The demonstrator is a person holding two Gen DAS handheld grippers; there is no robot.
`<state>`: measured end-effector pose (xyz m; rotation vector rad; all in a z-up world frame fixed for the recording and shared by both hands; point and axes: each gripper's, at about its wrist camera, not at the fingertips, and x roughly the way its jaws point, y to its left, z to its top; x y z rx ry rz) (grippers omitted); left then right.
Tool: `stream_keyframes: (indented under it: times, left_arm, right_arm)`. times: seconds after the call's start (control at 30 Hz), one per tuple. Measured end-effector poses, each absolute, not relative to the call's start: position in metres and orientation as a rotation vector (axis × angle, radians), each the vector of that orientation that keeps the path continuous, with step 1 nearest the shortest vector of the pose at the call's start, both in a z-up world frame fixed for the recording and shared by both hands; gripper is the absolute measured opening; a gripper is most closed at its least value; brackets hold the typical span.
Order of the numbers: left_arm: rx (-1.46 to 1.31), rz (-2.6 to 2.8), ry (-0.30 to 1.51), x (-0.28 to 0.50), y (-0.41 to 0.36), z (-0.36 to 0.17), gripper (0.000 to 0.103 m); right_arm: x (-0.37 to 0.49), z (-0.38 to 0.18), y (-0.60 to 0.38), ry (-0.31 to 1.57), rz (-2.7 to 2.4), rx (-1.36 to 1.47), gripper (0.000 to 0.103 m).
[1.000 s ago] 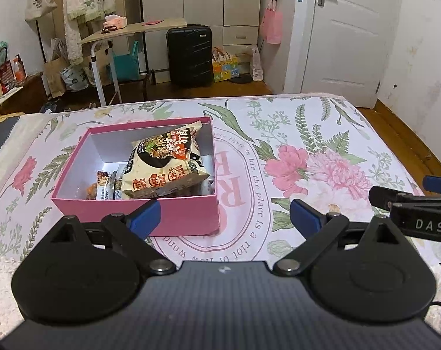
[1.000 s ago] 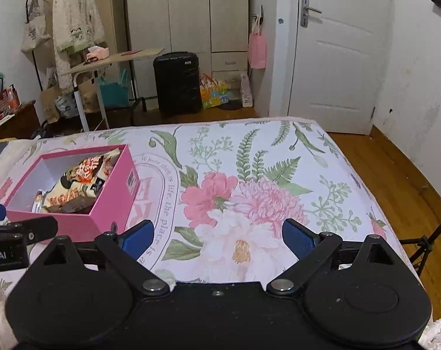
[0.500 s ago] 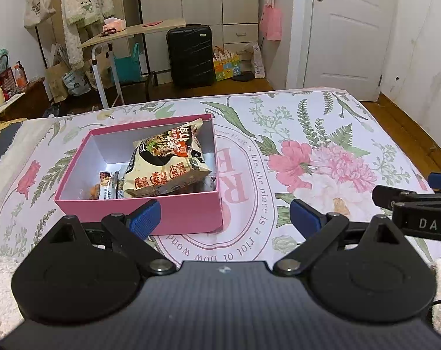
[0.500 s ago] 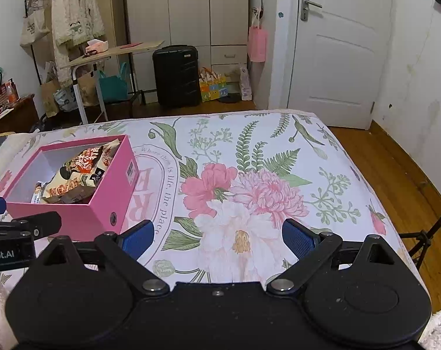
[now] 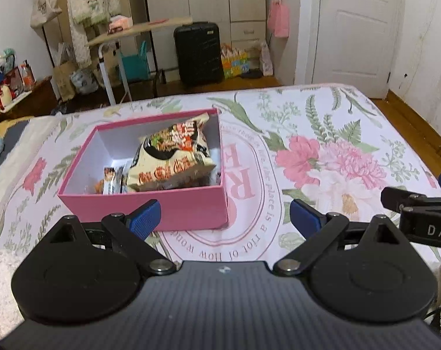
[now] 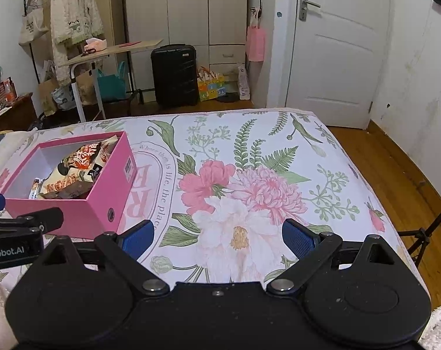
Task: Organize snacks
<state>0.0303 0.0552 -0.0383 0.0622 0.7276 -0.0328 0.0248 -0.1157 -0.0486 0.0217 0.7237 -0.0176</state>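
Your pink box holds a cream noodle packet — tilted, over smaller packs; both grippers gape, empty.

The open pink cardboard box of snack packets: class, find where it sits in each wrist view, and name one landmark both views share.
Left wrist view: the open pink cardboard box sits centre-left on the floral bedspread, just beyond the left claw.
Right wrist view: the box sits at the left edge, mid-height.
Shared landmark: the black hard-shell suitcase standing before the wardrobe.
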Motion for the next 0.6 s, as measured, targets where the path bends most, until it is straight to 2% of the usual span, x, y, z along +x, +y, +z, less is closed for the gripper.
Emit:
stream_keyframes:
  times: [0.6]
  left_arm:
    - [0.073, 0.004, 0.724, 0.0242, 0.0491, -0.0359, 0.096]
  right_arm:
    - [0.0191, -0.0447, -0.1097, 0.720, -0.021, -0.005, 0.097]
